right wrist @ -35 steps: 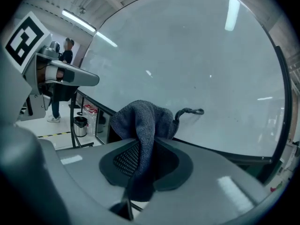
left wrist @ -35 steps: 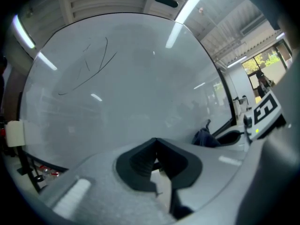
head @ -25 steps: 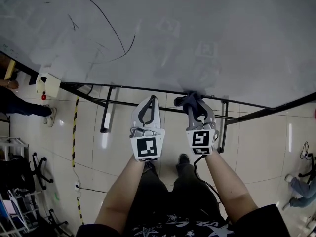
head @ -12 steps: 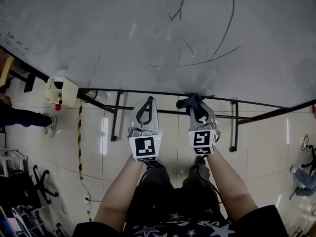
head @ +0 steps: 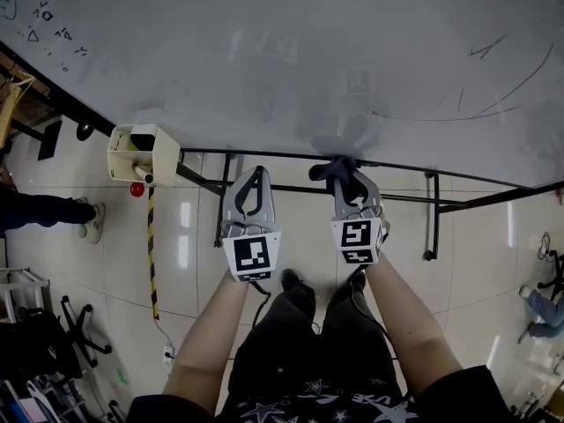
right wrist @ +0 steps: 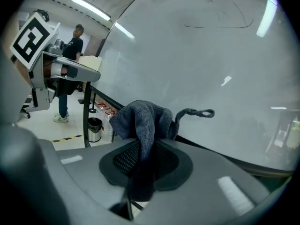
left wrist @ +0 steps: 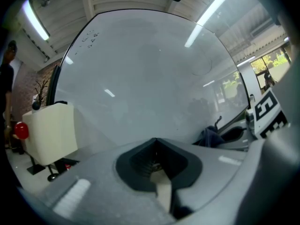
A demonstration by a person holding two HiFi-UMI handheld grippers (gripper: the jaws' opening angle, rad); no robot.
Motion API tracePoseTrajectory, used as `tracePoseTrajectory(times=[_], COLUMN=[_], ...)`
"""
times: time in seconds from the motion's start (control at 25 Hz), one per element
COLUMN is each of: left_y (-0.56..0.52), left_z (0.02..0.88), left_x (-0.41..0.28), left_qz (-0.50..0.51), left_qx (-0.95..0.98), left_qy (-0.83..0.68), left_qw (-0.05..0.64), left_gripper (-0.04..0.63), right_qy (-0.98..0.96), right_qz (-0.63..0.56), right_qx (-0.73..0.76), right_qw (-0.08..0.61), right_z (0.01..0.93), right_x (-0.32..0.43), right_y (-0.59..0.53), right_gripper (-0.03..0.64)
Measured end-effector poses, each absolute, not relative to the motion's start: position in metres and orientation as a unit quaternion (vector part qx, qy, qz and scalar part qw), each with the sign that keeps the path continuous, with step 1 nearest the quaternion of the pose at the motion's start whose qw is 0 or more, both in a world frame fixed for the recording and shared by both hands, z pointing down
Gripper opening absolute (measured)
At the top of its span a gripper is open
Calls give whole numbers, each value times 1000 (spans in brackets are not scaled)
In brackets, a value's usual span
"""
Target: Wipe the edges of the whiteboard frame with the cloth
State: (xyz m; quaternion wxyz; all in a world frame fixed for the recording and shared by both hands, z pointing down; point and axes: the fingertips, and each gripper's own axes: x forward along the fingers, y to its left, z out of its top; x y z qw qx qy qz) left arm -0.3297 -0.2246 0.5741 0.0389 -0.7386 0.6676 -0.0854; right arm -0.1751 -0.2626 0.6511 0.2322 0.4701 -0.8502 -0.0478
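Both forearms point(head: 211, 324) reach forward side by side. Right gripper point(head: 350, 183) clamps a dark grey woven cloth point(head: 333, 171) at the whiteboard's black frame edge point(head: 264, 156); left gripper point(head: 256, 176) has its jaws together, empty.

head: above, steeply down | gripper views: along jaws, near whiteboard point(head: 264, 51) | all share it

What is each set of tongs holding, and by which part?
Right tongs grip the grey cloth by a bunched fold; the rest sticks out ahead. Left tongs are shut, holding nothing.
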Motion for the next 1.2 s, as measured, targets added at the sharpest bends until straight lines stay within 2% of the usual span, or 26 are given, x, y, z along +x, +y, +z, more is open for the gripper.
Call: tracePoseTrajectory(times=[0.2,0.76,0.96,1.2], left_y=[-220,-216,-211,-207], left_z=[576,577,587,605], left_x=[-357,-377,-404,-434], left_qz=[-92,-108,-113,-89], left_qx=[-724,-706,-725,-739], left_qy=[683,699,678,668], left_qw=[34,31,36,-4], left_gripper=[3,3,3,3], right_qy=[-865,-891,-890,-887], right_qz=[-42,-24,-26,-40], right_qx=[447,401,402,404], right_qw=[225,211,214,220], right_z=[647,653,656,668], right_x=[-214,-255,-302,-368], right_y=[-264,-258,-253,-258], right_gripper=[57,57,57,57])
